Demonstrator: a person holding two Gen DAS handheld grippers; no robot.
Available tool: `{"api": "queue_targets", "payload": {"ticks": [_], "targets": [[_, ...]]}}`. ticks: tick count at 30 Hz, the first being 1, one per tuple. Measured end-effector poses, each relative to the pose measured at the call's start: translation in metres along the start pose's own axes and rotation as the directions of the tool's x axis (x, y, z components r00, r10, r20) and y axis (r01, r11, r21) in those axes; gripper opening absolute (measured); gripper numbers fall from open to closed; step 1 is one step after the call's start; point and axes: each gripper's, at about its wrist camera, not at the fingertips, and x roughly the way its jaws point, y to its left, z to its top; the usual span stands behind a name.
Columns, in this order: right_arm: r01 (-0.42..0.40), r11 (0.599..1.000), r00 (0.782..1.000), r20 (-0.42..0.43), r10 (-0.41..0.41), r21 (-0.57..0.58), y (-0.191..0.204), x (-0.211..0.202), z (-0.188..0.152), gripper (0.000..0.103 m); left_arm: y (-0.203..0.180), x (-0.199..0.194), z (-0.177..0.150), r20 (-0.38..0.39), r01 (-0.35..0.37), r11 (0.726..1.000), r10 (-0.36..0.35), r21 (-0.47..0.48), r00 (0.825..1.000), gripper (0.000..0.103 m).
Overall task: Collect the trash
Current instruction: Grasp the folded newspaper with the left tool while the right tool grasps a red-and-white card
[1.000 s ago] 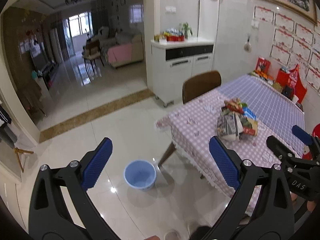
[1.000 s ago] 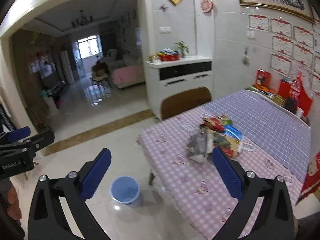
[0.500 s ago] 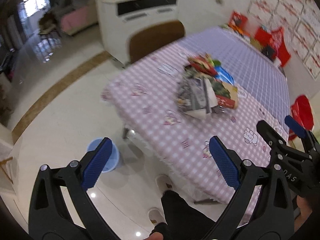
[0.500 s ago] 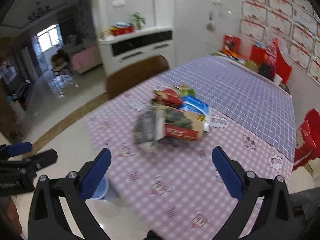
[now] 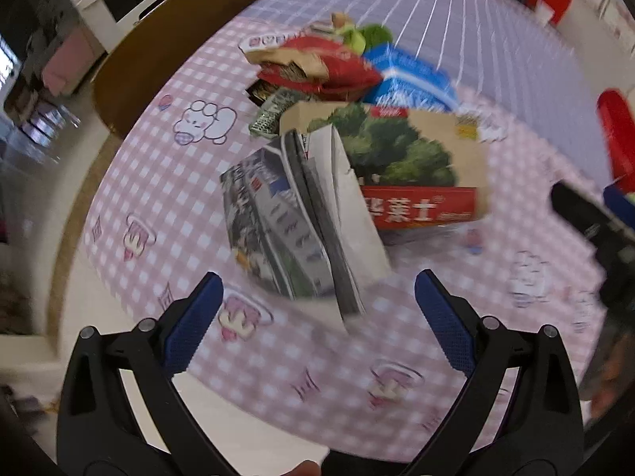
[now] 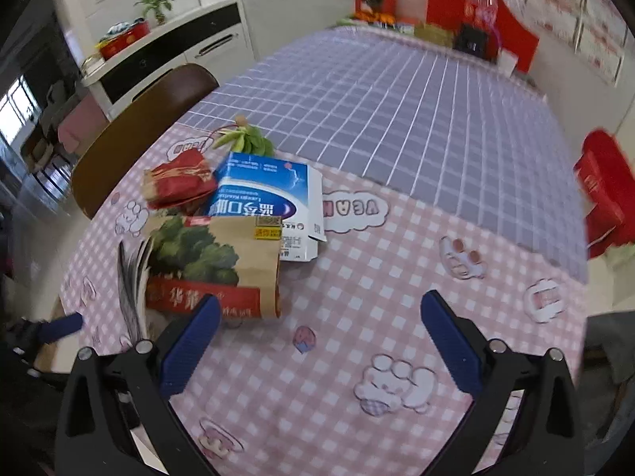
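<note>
With both grippers spread wide and holding nothing, no pickup has begun yet. Left gripper [image 5: 315, 309] hangs over the table's near edge, aimed at the magazine [image 5: 293, 218]. Right gripper [image 6: 317, 337] hovers over the pink cloth [image 6: 377, 285], just right of the pile.

Trash sits in 1 heap on the pink checked half of the table, beside the chair [image 6: 131, 135]:
- magazine at the near-left, leaning against the bag, pages fanned
- bag [image 6: 222, 265], brown paper with tree print, lying flat-ish
- blue box [image 6: 266, 202] behind it, end flap open
- red wrapper [image 6: 178, 182], crumpled, at the back-left
- greens [image 6: 248, 141] at the far end
- something dark and gridded [image 5: 274, 113] under the wrapper; can't tell what

Handling, my read:
- all light stuff; nothing fragile
- magazine: floppy, glossy, likely slippery. Pinch the spine or the whole page stack near the bottom edge; grabbing a few pages would let it fan open
- bag: soft, will crush. Take the top rim, not the flat face
- box: probably empty, walls cave under squeeze. Grip across the narrow thickness, or by the open flap
- wrapper: crinkly, any fold works
- greens: limp; take the stems

No bin visible in either view.
</note>
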Motion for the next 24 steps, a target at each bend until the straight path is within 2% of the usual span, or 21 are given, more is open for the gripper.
{"api": "queue_targets", "payload": {"ticks": [2, 5, 7, 11, 14, 17, 18, 19, 20, 21, 23, 24], "targets": [[-0.039, 0.999, 0.999, -0.03, 0.04, 0.028, -0.005, 0.019, 0.006, 0.099, -0.001, 0.015, 0.007, -0.018, -0.028, 1.0, 0.028, 0.013, 0.999, 0.095], [-0.115, 0.992, 0.991, -0.067, 0.119, 0.054, -0.005, 0.043, 0.011, 0.099, 0.0, 0.03, 0.011, -0.049, -0.033, 0.999, 0.035, 0.023, 0.998, 0.095], [-0.183, 0.978, 0.977, -0.093, 0.192, 0.096, -0.006, 0.06, 0.014, 0.099, 0.004, 0.039, 0.015, -0.076, -0.02, 1.0, 0.02, 0.004, 0.997, 0.095], [-0.278, 0.943, 0.945, -0.124, 0.303, 0.184, -0.007, 0.089, 0.018, 0.099, 0.017, 0.046, 0.018, -0.08, 0.032, 0.998, -0.036, -0.049, 0.996, 0.094], [-0.302, 0.936, 0.933, -0.143, 0.329, 0.181, -0.001, 0.101, 0.018, 0.099, 0.028, 0.051, 0.021, -0.095, 0.073, 0.994, -0.081, -0.081, 0.992, 0.078], [-0.345, 0.921, 0.914, -0.157, 0.374, 0.184, 0.004, 0.107, 0.017, 0.098, 0.039, 0.056, 0.026, -0.094, 0.074, 0.993, -0.083, -0.095, 0.992, 0.063], [-0.356, 0.915, 0.909, -0.158, 0.386, 0.189, 0.005, 0.107, 0.018, 0.098, 0.042, 0.057, 0.027, -0.096, 0.081, 0.991, -0.092, -0.106, 0.991, 0.051], [-0.356, 0.915, 0.909, -0.158, 0.386, 0.191, 0.005, 0.107, 0.018, 0.095, 0.047, 0.057, 0.029, -0.097, 0.088, 0.989, -0.1, -0.121, 0.99, 0.043], [-0.358, 0.914, 0.908, -0.156, 0.388, 0.193, 0.006, 0.107, 0.019, 0.081, 0.052, 0.056, 0.031, -0.096, 0.104, 0.985, -0.117, -0.135, 0.988, 0.037], [-0.362, 0.911, 0.906, -0.156, 0.394, 0.196, 0.006, 0.106, 0.019, 0.072, 0.058, 0.056, 0.033, -0.1, 0.136, 0.98, -0.151, -0.147, 0.983, 0.03], [-0.388, 0.899, 0.892, -0.162, 0.422, 0.203, 0.007, 0.105, 0.02, 0.056, 0.066, 0.051, 0.035, -0.085, 0.143, 0.977, -0.158, -0.155, 0.984, 0.027], [-0.402, 0.892, 0.884, -0.168, 0.437, 0.205, 0.008, 0.103, 0.021, 0.051, 0.069, 0.048, 0.036, -0.077, 0.146, 0.978, -0.159, -0.151, 0.984, 0.025]]}}
